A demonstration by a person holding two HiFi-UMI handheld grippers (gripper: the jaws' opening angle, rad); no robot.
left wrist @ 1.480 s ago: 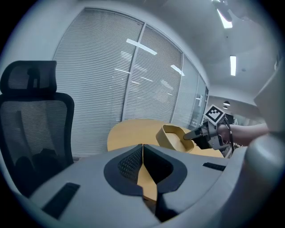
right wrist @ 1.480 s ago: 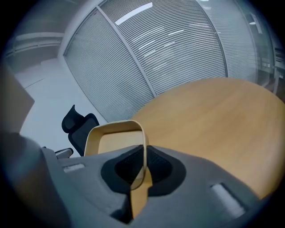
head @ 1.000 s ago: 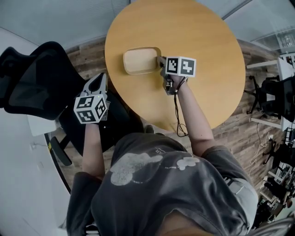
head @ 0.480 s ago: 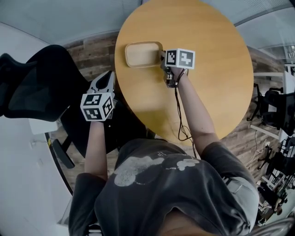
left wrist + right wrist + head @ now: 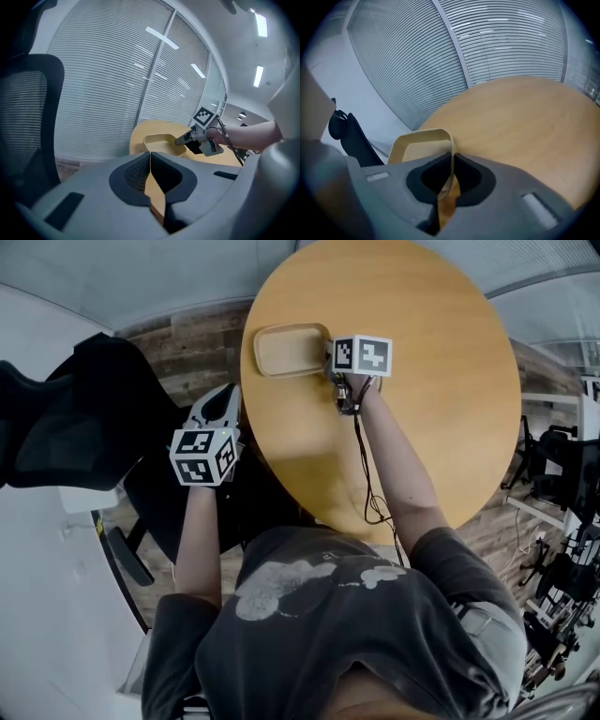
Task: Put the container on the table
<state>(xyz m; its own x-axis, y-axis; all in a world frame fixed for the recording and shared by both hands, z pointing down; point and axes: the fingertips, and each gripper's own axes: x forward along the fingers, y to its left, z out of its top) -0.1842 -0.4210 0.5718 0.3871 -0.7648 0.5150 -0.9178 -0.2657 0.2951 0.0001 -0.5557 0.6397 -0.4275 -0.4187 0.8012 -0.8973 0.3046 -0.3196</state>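
Right gripper (image 5: 451, 158): jaws clamped on the near rim wall of container (image 5: 419, 140), thin wall pinched between them.
Left gripper (image 5: 150, 157): jaws together, nothing between; held off the table's left side, above office chair (image 5: 66, 427).
Container: beige, shallow, open side up, on table (image 5: 422, 409) close to its left edge.
Table: round, light wood top.

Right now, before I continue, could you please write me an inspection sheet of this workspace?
Surface: round wooden table, holding only the container.
Job's things: beige container near the table's edge, seemingly resting on it.
Clutter: nothing seen.
Grippers: right tongs shut on the container's rim; left tongs shut, empty, off the table.
Cables: black cable along the right forearm.
Surroundings: black office chair, window blinds, plank floor.
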